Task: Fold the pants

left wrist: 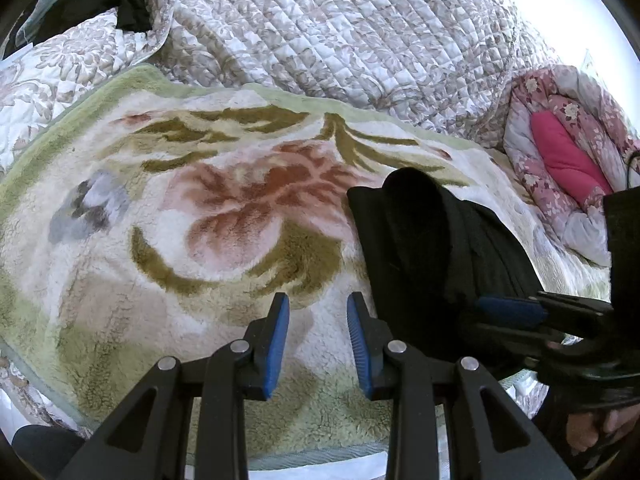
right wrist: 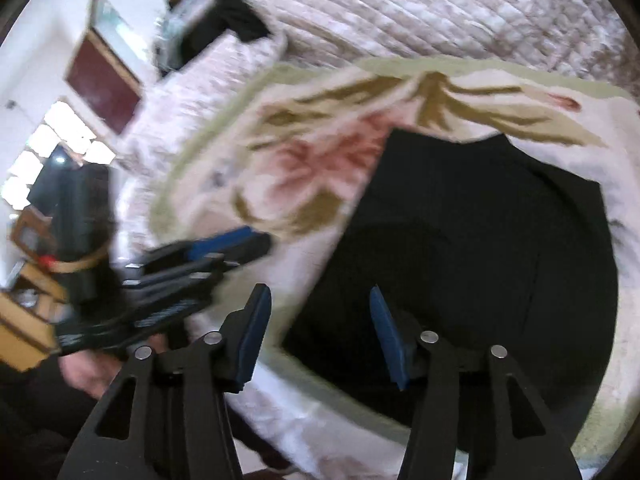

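Your left gripper [left wrist: 318, 344] tilts down over the floral fleece blanket [left wrist: 224, 216], jaws parted, empty. Your right gripper [right wrist: 316, 332] angles down, jaws apart, above the folded black pants [right wrist: 480, 248] lying on that blanket.

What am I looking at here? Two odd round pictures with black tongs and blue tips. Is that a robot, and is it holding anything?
No robot: a person holds a two-finger gripper in each hand, each with a wide-angle camera looking along its fingers. One picture is from the left gripper, the other from the right gripper; each also shows the other gripper at its side. Black pants lie on a flowered blanket spread over a quilted bed, with a pink quilt beside it. Both grippers are open, their blue pads apart, and hold nothing.
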A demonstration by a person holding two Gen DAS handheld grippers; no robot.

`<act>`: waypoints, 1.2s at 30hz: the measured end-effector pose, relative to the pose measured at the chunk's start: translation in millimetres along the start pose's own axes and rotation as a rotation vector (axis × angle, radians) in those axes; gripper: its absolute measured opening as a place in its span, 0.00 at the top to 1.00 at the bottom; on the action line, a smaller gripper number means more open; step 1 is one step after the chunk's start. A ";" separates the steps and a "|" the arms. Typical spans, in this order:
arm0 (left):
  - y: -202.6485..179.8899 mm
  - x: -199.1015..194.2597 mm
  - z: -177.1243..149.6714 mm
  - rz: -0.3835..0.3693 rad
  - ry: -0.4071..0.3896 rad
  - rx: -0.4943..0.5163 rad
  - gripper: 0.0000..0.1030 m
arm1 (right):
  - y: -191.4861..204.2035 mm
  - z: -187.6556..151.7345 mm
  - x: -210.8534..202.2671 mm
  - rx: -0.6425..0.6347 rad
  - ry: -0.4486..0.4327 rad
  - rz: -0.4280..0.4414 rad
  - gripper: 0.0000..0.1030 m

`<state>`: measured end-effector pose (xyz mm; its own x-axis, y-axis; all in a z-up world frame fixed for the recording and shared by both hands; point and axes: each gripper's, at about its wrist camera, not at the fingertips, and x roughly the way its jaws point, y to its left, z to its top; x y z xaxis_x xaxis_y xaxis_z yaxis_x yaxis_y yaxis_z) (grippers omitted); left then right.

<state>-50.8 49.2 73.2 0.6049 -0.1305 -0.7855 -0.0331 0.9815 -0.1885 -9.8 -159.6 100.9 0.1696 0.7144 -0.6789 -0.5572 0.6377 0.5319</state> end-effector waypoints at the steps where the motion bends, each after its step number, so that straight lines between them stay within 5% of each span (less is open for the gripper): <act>1: 0.5 -0.5 0.6 -0.002 -0.001 -0.002 0.69 | -1.0 -0.7 -8.0 -0.002 -0.027 0.003 0.49; 5: -4.0 -0.4 4.4 -0.029 -0.001 0.003 0.69 | -32.9 -7.2 -30.7 0.100 -0.100 -0.085 0.49; 8: -13.8 4.9 9.2 -0.080 0.014 0.007 0.64 | -68.3 -20.1 -34.1 0.210 -0.076 -0.183 0.55; 11: -28.4 14.7 11.8 -0.162 0.037 0.018 0.56 | -82.2 -30.2 -36.2 0.247 -0.064 -0.175 0.68; 16: -43.1 41.9 7.5 -0.218 0.115 0.015 0.53 | -81.6 -30.1 -40.9 0.238 -0.077 -0.179 0.68; 28: -50.7 59.2 18.3 -0.280 0.091 -0.017 0.48 | -94.0 -34.2 -60.3 0.291 -0.135 -0.193 0.68; 36: -53.5 38.5 21.4 -0.272 0.043 -0.008 0.84 | -97.7 -33.7 -75.2 0.309 -0.177 -0.232 0.68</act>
<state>-8.7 -5.3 65.7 0.5584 -0.3951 -0.7295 0.1196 0.9085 -0.4005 4.4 -285.4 82.9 0.4137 0.5631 -0.7154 -0.2224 0.8245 0.5204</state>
